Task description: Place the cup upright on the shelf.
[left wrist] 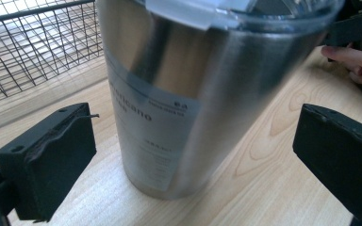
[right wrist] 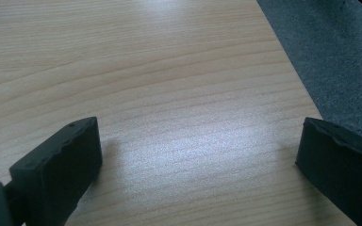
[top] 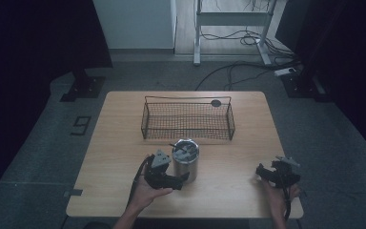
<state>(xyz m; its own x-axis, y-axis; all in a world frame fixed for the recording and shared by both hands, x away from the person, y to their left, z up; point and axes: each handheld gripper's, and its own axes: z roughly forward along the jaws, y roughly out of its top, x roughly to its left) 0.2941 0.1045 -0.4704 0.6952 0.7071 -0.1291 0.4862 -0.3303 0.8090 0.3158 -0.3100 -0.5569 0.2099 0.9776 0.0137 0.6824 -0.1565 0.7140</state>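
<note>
- Steel tumbler (top: 186,160) stands upright on the bench (top: 124,143), just in front of the wire basket (top: 188,120), clear lid on top.
- My left tool (top: 180,181) sits just beside the tumbler at its lower left in the high view. Jaws spread wide, nothing gripped; in the left gripper view the tumbler (left wrist: 193,94) stands between the two pads with bare wood showing on both sides.
- Right tool (top: 262,172) rests near the bench's right edge, well apart from the tumbler. Jaws apart too, only bench (right wrist: 169,70) between them.
- I read the step as a left-tool grab on the tumbler, probably bound for the basket.
- To do it well: push further in so the pads straddle the body at mid-height, on the paper label (left wrist: 146,127) rather than near the base. The wall tapers, so a low grip would likely slip upward.
- Keep the pads level and square to the wall; the view looks tilted, so I'd straighten the wrist before closing.
- Close slowly: polished steel is slick, and I'd expect it to twist if one pad lands first.
- Stay clear of the lid rim; squeezing there could pop it.
- Watch the basket's near wall on the lift: it's close behind.
- Right tool can stay parked.
</note>
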